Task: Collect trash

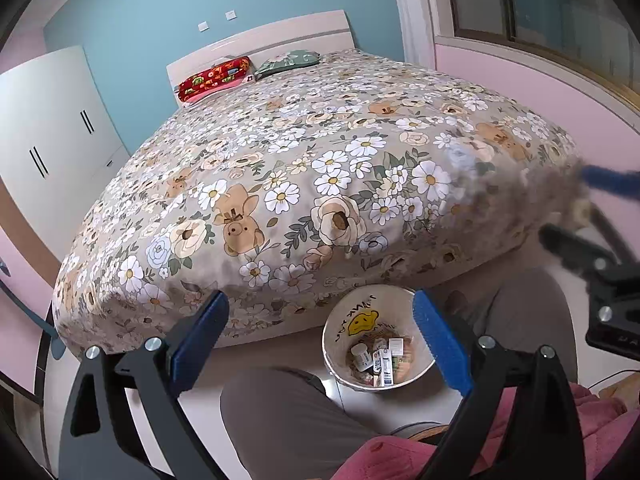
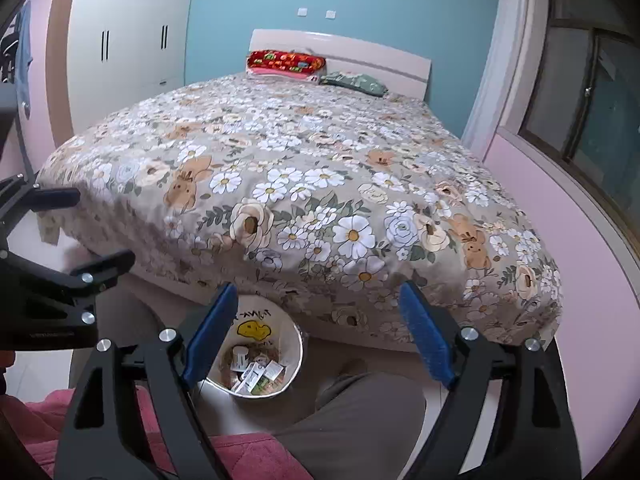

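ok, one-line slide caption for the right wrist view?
Open right gripper held above the trash bin of small packages at the foot of the flowered bed.

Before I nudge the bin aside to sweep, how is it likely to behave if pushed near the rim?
The bin looks thin-walled and holds only small boxes and a bottle, so it is probably light. It narrows toward the bottom, so a high push may tip it; the smooth floor suggests a low push slides it.

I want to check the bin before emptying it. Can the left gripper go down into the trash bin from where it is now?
Probably yes. The left gripper is open and empty, and the trash bin stands open-topped on the floor right below and ahead of it, beside the bed. Nothing lies between them; the person's knee stays nearer the camera.
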Demonstrator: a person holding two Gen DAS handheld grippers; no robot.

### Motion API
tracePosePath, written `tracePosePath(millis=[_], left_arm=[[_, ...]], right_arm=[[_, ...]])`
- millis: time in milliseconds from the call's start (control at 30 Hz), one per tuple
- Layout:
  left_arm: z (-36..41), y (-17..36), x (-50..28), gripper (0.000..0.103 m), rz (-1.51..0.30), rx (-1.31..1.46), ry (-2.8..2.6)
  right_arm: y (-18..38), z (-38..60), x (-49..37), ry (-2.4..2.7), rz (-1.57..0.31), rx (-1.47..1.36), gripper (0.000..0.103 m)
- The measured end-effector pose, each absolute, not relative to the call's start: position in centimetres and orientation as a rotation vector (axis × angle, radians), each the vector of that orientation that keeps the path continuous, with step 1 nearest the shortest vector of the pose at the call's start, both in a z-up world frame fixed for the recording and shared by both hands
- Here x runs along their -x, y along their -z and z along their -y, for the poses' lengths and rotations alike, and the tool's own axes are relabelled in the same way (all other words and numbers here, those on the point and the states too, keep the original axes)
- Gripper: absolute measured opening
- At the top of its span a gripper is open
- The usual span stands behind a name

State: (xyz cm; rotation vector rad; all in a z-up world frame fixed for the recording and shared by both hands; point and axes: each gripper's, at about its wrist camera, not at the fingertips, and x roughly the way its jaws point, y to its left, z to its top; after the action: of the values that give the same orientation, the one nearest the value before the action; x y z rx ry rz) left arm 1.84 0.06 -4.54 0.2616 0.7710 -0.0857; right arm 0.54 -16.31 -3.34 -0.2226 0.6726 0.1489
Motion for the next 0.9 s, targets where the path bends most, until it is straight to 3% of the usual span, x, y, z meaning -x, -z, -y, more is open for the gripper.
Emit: tracePosePath(millis=[900], left_arm=[[0.31,3.54,-1.02,0.095,-0.733,-0.241,0.12]], right_arm=[[3.05,16.9,-0.09,-0.179,-0.681,0.168,0.083]])
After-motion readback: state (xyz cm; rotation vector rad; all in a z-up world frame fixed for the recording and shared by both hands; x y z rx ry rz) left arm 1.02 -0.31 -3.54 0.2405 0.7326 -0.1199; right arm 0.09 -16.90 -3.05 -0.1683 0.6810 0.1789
